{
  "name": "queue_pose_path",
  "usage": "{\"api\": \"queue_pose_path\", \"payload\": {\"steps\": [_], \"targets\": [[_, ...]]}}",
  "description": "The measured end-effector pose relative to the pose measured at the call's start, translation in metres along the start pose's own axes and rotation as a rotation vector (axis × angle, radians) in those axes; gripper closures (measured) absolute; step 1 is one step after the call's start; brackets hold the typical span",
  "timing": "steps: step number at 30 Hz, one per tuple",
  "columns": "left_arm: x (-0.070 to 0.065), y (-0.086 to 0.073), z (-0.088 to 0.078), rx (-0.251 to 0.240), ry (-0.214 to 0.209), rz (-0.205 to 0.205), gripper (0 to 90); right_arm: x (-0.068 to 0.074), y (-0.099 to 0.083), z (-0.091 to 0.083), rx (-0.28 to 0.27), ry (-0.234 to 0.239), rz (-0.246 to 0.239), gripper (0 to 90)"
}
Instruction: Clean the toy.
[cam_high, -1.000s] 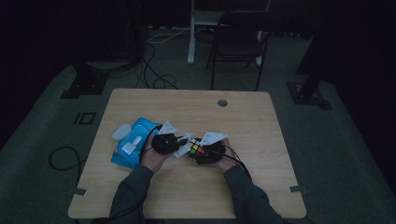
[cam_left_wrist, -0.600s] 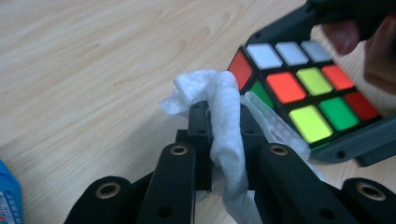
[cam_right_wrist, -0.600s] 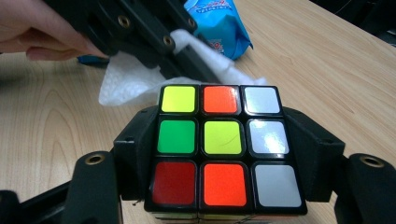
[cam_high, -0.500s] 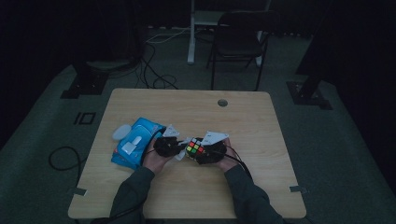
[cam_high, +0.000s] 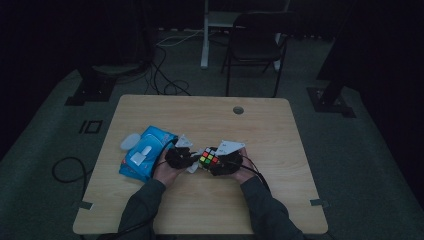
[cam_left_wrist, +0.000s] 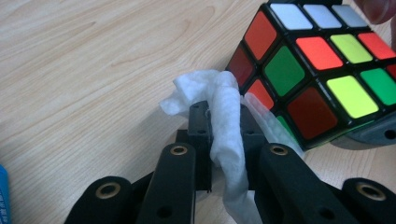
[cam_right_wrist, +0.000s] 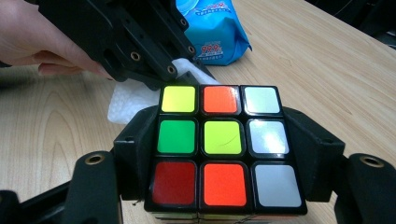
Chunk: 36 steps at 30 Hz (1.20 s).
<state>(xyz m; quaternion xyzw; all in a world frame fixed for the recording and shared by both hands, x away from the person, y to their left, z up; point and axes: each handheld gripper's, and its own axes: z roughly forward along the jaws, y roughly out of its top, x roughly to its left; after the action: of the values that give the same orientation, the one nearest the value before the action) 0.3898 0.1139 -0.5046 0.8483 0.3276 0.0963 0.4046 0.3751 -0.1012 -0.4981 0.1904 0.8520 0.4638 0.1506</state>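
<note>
Wooden table (cam_high: 280, 200), dim room, person's forearms come in from the near edge. Both hands meet near the middle of the table, a bit toward the near side.

Right gripper (cam_high: 225, 161) is clamped on a puzzle cube (cam_high: 209, 158). In the right gripper view the cube (cam_right_wrist: 223, 144) sits squarely between the two black jaws, one jaw pressed on each side face. Facing side shows yellow, orange, white in the far row; green, yellow, white in the middle; red, orange, white nearest.

Left gripper (cam_high: 180, 156) is clenched on a white wipe (cam_high: 193, 167). In the left gripper view the wipe (cam_left_wrist: 224, 121) is bunched into a strip pinched between the jaws, its crumpled end sticking out past the tips. That end touches the lower corner of the cube (cam_left_wrist: 317, 70), around the red and green stickers. A thin flap of the wipe also lies against the cube's near face.

In the right gripper view the left gripper (cam_right_wrist: 180, 74) sits just behind the cube's far left corner, with the wipe (cam_right_wrist: 130, 100) spread beneath it on the table and a hand (cam_right_wrist: 42, 42) behind.

Blue wipes pack (cam_high: 145, 157) lies flat on the table just left of the left hand, touching or nearly so, can't tell. A small white lid or pad (cam_high: 131, 141) lies at its far left corner. Chair (cam_high: 255, 45) and cables (cam_high: 165, 75) on the floor beyond the far edge.
</note>
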Motion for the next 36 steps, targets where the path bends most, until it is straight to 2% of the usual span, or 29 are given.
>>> {"api": "queue_pose_path", "payload": {"steps": [12, 17, 27, 36], "targets": [[-0.005, 0.012, -0.018, -0.088, -0.025, 0.0, 82.3, 0.001, -0.002, 0.002, 0.009, 0.004, -0.001, 34.4], [-0.007, 0.014, -0.021, -0.105, -0.024, 0.009, 82.3, 0.002, -0.003, 0.003, 0.009, 0.004, 0.0, 34.4], [-0.006, 0.011, -0.017, -0.104, -0.026, -0.001, 82.3, 0.002, -0.003, 0.003, 0.01, 0.002, -0.003, 34.3], [-0.004, 0.005, -0.009, -0.075, -0.022, -0.005, 82.3, 0.001, -0.003, 0.001, 0.009, -0.001, 0.0, 34.4]]}}
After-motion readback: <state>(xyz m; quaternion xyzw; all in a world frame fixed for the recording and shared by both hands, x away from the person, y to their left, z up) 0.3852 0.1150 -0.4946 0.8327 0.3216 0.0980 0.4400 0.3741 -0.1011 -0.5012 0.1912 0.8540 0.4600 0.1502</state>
